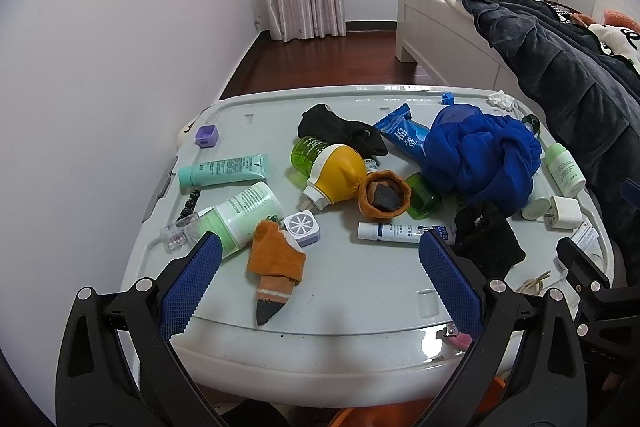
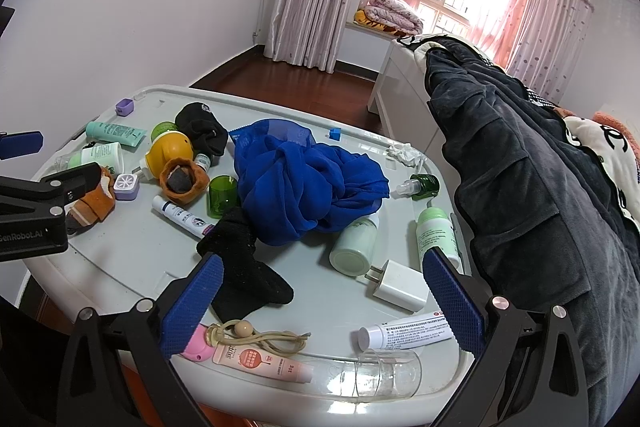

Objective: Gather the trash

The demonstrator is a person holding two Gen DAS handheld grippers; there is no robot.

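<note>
Both tongs, left (image 1: pixel 320 279) and right (image 2: pixel 320 299), hover wide apart and empty above the cluttered pale plastic counter (image 1: pixel 360 291), likely scouting. The crumpled white tissue (image 2: pixel 405 153), probable trash, lies far beyond the right tongs, past the bunched blue cloth (image 2: pixel 308 183).

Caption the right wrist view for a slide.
Open right gripper hovers over a cluttered white lid, blue cloth heaped at its centre.

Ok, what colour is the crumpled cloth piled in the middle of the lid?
Deep blue cloth, one solid colour with no pattern; the right wrist view shows it best.
</note>
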